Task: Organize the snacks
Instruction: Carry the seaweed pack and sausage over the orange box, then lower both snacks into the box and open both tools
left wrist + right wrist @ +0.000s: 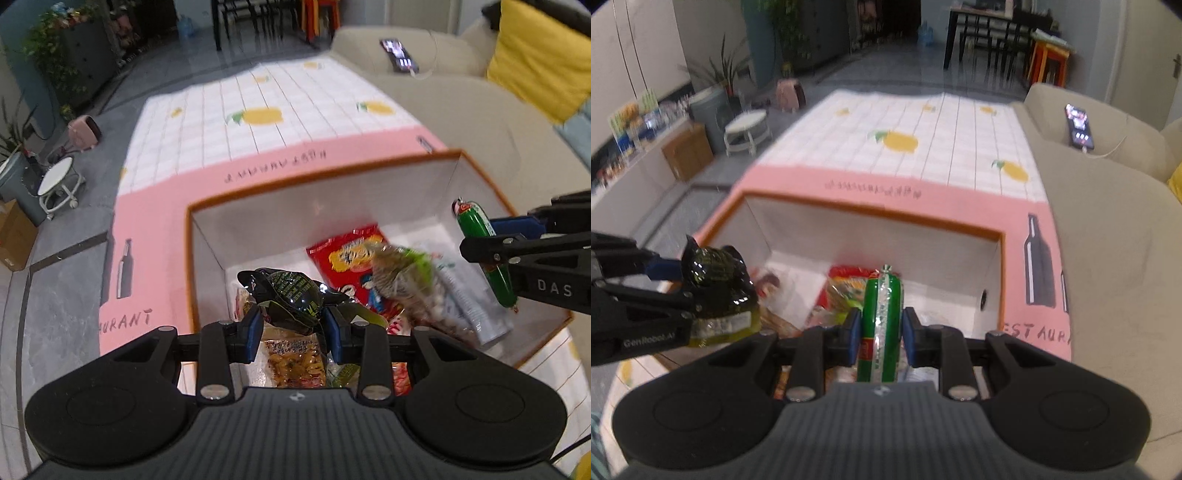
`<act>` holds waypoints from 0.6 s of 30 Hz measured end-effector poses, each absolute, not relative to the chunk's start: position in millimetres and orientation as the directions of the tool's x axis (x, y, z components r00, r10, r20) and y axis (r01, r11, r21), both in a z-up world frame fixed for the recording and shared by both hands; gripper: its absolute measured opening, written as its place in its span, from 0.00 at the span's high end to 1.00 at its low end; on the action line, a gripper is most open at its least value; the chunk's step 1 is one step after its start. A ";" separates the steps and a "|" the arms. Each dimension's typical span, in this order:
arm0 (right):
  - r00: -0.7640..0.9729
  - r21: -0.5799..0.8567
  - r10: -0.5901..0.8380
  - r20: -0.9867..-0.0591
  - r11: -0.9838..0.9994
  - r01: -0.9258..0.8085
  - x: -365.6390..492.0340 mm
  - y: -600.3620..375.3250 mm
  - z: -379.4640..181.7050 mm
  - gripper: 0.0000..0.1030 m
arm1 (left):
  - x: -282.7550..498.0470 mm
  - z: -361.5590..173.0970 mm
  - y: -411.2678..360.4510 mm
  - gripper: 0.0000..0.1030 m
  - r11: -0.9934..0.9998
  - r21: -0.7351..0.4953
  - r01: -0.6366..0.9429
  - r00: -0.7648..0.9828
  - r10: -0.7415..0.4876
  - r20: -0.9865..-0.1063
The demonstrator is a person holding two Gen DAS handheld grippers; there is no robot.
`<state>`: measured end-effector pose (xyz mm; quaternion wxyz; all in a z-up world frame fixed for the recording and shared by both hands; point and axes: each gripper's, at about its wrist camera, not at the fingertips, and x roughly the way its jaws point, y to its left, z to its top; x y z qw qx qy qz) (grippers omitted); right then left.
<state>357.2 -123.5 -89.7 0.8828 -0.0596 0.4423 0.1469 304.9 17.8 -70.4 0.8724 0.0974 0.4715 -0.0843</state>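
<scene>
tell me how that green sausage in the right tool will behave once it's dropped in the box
The green sausage looks round and smooth-skinned, so it may roll on the box floor. Its glossy casing probably slips easily between the right tool pads. It seems fairly stiff, holding straight.

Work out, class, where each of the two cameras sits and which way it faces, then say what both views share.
Left wrist: on the left gripper, facing forward and down into the white box; its fingers clamp a dark green packet; the right gripper enters from the right.
Right wrist: on the right gripper, same heading; its fingers clamp a green sausage.
Shared: box, both snacks, pink tablecloth, phone.
</scene>
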 end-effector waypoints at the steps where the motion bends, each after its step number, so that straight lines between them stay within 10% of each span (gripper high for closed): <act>1: 0.553 0.013 0.196 -0.810 0.948 -0.317 364.0 -122.3 -95.8 0.80 | 309.6 -75.1 16.0 0.61 0.963 0.099 0.250 0.529 -0.050 -0.847; 18: 0.461 -0.093 0.111 -0.880 0.913 -0.396 403.1 -102.4 -141.5 0.80 | 346.5 -112.7 5.7 0.60 0.938 0.176 0.298 0.452 0.023 -0.892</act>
